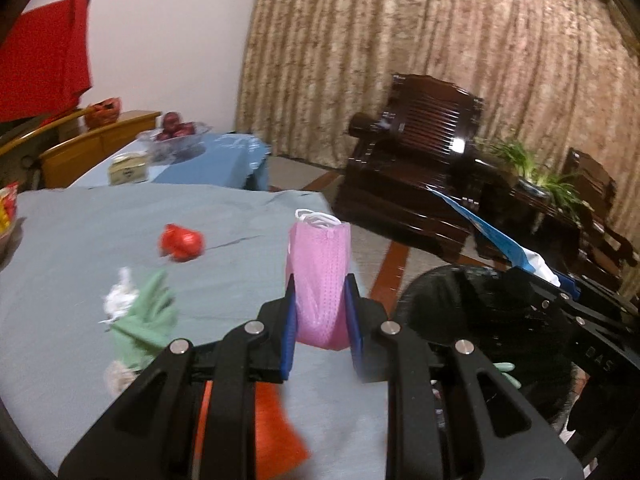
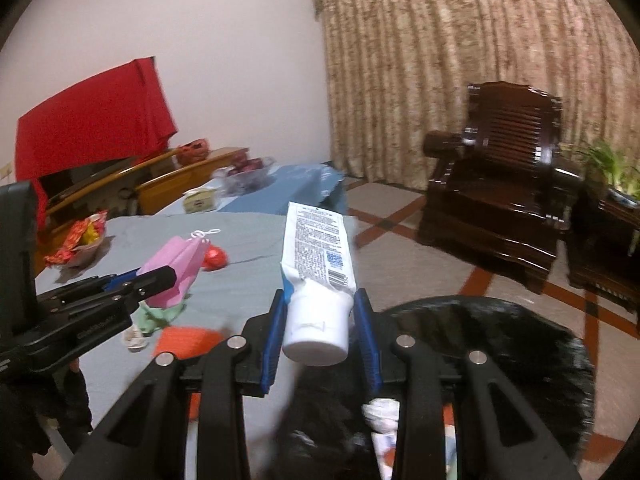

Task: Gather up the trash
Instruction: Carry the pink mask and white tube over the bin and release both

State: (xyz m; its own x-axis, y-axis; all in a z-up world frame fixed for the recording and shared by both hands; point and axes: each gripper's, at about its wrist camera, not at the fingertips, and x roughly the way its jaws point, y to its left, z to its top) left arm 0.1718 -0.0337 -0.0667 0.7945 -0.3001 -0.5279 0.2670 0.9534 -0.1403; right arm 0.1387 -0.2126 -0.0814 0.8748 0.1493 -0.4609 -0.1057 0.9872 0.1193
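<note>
The left gripper (image 1: 322, 316) is clamped on a folded pink pleated face mask (image 1: 320, 280), whose long axis stands upright between the blue pads, its white ear loops at twelve o'clock. The right gripper (image 2: 320, 320) pinches a white plastic squeeze tube (image 2: 316, 276) just above its cap, the printed flat tail pointing to twelve o'clock. The coming drop turns on the round bin lined with a black plastic bag (image 2: 500, 344). In the right wrist view it lies from three to six o'clock, directly below those jaws; in the left wrist view it sits at four o'clock, beside the grey-clothed table (image 1: 100, 232). By my reading the right hand is nearer and can release first. A green rag (image 1: 148, 320), orange sheet (image 1: 276, 432) and red wrapper (image 1: 182, 244) lie uncollected.
</note>
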